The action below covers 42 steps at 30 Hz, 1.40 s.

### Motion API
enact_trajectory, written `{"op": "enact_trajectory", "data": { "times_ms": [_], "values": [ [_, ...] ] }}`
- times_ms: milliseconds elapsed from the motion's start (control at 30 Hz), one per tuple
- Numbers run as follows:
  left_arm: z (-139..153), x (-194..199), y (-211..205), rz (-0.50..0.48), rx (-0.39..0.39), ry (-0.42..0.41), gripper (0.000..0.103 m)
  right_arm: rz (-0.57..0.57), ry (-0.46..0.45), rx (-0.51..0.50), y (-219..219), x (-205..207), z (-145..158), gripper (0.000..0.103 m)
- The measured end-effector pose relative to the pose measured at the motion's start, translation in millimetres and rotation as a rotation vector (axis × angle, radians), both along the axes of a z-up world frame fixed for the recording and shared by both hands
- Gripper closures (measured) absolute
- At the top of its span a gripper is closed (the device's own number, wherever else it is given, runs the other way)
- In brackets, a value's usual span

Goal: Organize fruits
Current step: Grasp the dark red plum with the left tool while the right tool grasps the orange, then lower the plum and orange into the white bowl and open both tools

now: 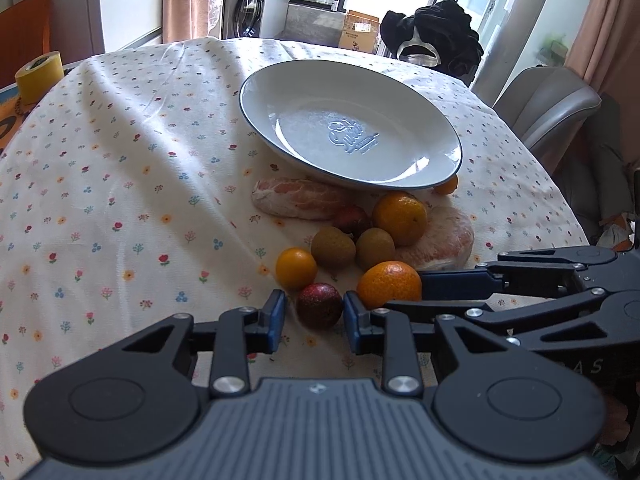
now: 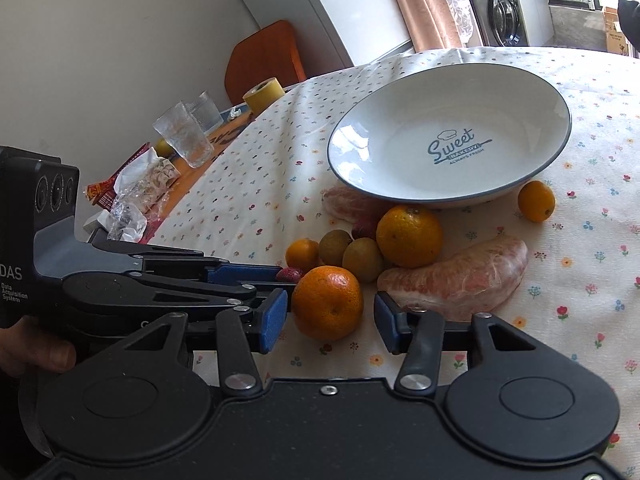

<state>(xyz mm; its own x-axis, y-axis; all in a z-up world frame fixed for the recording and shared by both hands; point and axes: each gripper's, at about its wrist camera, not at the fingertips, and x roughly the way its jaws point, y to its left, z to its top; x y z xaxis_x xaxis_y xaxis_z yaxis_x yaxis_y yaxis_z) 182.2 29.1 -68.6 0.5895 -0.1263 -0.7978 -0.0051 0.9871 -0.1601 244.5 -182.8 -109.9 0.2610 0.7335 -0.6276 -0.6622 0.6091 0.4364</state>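
Note:
A white plate (image 1: 260, 92) with a dark rim and "Sweet" print stands on the floral tablecloth; it also shows in the right wrist view (image 2: 360, 136). In front of it lie mandarins, brown kiwis, small orange fruits, dark red fruits and two peeled pomelo pieces (image 2: 460, 280). My left gripper (image 1: 314, 314) is open with its pads on either side of a dark red fruit (image 1: 319, 306); the right pad touches it. My right gripper (image 2: 332, 320) is open around a mandarin (image 2: 327, 302), its left pad touching it and its right pad apart.
A yellow tape roll (image 1: 40, 76), glasses (image 2: 184, 136) and crumpled wrappers (image 2: 136, 192) stand at the table's left edge. A grey chair (image 1: 548, 108) and a black garment (image 1: 436, 32) are beyond the far right edge. A small orange fruit (image 2: 536, 200) lies right of the plate.

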Motion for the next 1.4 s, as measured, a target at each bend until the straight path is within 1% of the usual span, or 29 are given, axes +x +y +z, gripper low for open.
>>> {"op": "enact_trajectory", "data": {
  "times_ms": [33, 133, 533, 1000, 1200, 1400],
  "values": [
    [0, 0, -1, -0.006, 0.007, 0.002, 0.076, 0.009, 0.002, -0.002, 0, 0, -1, 0.062],
    [1, 0, -2, -0.020, 0.012, 0.013, 0.079, 0.016, -0.007, -0.009, -1, -3, 0, 0.065],
    [7, -15, -5, -0.016, 0.024, 0.010, 0.080, 0.023, -0.021, -0.012, -1, -11, 3, 0.066],
    [20, -30, -11, 0.006, 0.045, -0.029, 0.080, -0.032, -0.057, -0.024, -21, -17, 13, 0.066],
    [29, -29, -17, 0.007, 0.048, -0.066, 0.080, -0.065, -0.075, -0.021, -32, -16, 19, 0.066],
    [33, -19, -21, 0.000, 0.041, -0.085, 0.080, -0.102, -0.096, -0.028, -41, -10, 26, 0.066]
  ]
}}
